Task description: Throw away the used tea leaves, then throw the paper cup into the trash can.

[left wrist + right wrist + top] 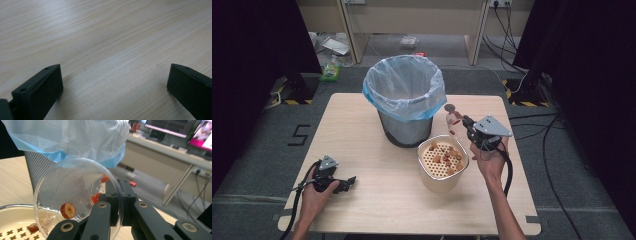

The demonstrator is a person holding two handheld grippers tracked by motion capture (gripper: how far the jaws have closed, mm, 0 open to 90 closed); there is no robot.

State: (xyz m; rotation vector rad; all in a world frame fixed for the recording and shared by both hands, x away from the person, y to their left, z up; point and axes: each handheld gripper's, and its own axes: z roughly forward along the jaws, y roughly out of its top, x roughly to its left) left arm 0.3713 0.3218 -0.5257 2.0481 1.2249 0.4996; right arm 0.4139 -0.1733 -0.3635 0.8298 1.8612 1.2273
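Gripping the rim of a clear plastic cup, jaws of the right gripper closed on its wall, one inside and one outside, at centre right of the high view. Tipped on its side, mouth turned toward the camera in the right gripper view, with one cut fruit slice stuck to the inner wall and a few red bits near the bottom. Held just above the right edge of a cream strainer bowl, perforated insert carrying about ten brownish pieces.

Standing just behind the bowl at upper centre: one grey mesh waste bin lined with a pale blue bag, close beside the cup.

Resting low at lower left of the high view: left gripper, jaws spread wide over bare wooden table, nothing between them.

Counted: one cup, one bowl, one bin, two grippers.
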